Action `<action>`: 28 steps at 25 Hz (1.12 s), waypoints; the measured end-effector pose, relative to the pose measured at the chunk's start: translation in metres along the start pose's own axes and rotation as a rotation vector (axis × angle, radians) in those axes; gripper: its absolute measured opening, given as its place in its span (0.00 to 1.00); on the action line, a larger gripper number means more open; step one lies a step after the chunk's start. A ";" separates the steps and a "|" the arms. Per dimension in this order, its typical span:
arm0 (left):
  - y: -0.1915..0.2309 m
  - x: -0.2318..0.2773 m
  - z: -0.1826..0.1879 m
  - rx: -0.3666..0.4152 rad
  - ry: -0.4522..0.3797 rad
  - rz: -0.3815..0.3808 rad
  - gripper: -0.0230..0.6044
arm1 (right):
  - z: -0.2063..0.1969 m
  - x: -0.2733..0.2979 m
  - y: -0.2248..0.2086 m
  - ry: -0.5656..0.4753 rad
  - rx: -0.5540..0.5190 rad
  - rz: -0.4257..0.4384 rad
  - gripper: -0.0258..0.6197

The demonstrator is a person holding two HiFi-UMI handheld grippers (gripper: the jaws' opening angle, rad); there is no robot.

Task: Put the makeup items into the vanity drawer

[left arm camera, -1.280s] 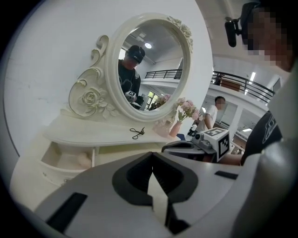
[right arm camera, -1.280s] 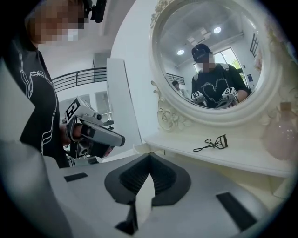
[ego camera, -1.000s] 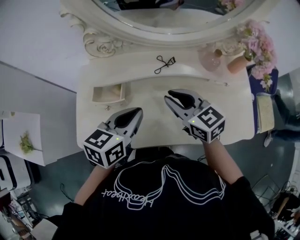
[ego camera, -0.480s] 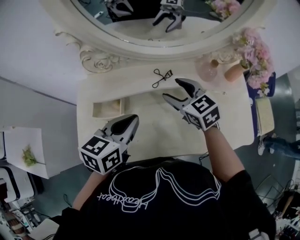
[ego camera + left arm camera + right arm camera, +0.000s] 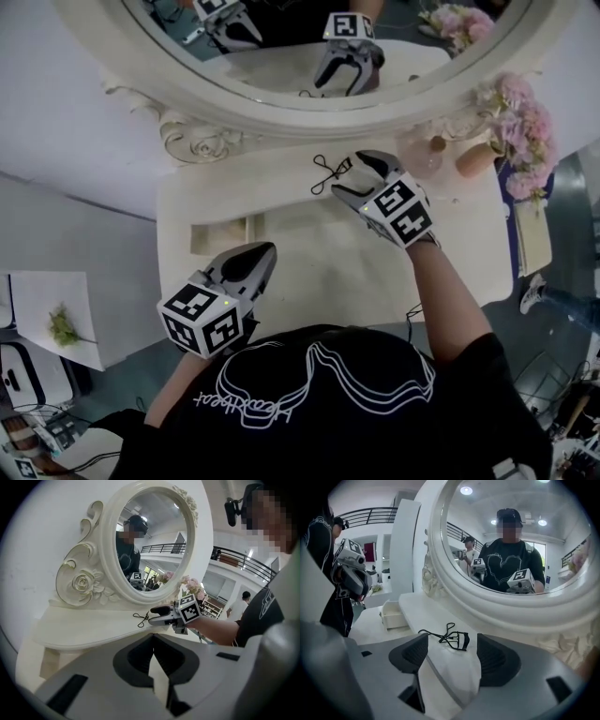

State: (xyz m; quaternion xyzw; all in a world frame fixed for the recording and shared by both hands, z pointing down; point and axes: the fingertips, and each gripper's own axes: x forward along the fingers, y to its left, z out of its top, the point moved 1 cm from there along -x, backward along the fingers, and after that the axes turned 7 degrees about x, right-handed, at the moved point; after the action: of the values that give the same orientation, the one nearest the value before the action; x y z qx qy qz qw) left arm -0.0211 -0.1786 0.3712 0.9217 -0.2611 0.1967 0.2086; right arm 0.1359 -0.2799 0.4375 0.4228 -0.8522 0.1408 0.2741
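A black eyelash curler point(image 5: 325, 174) lies on the raised back shelf of the white vanity point(image 5: 309, 253), below the mirror. My right gripper point(image 5: 351, 180) is right beside it. Its jaws have just been opening and stand wide, empty, with the curler point(image 5: 451, 638) just ahead of the tips. At the vanity's left a small drawer point(image 5: 221, 233) stands pulled out, also visible as the drawer point(image 5: 393, 615) in the right gripper view. My left gripper point(image 5: 262, 253) hovers shut and empty over the front left of the top. From the left gripper view, the right gripper point(image 5: 157, 616) reaches the curler point(image 5: 139, 618).
A big oval mirror point(image 5: 281, 37) with a carved frame backs the vanity. At the back right stand a pink glass bottle point(image 5: 420, 150), a peach bottle point(image 5: 473, 157) and pink flowers point(image 5: 520, 122). A white side shelf point(image 5: 56, 323) with a green sprig is lower left.
My right gripper has moved away from me toward the back shelf, up to the eyelash curler, and its jaws went from nearly shut to wide. The left gripper has drifted slightly.
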 end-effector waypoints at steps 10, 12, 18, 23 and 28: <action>0.020 -0.002 -0.005 -0.039 0.007 0.027 0.04 | -0.004 0.017 -0.010 0.063 -0.005 0.022 0.48; 0.021 -0.002 -0.007 -0.043 0.008 0.030 0.04 | -0.005 0.017 -0.009 0.066 -0.012 0.028 0.46; 0.022 -0.002 -0.007 -0.044 0.004 0.040 0.04 | -0.005 0.017 -0.006 0.077 -0.039 0.043 0.39; 0.020 -0.004 -0.007 -0.045 0.003 0.047 0.04 | -0.005 0.017 -0.005 0.073 -0.045 0.035 0.38; 0.018 -0.009 -0.006 -0.050 -0.012 0.059 0.04 | -0.005 0.016 -0.005 0.062 -0.051 0.019 0.37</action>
State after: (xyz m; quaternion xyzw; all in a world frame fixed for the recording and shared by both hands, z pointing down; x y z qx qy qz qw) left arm -0.0395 -0.1860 0.3775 0.9093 -0.2944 0.1908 0.2240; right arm 0.1337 -0.2907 0.4511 0.4030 -0.8505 0.1348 0.3099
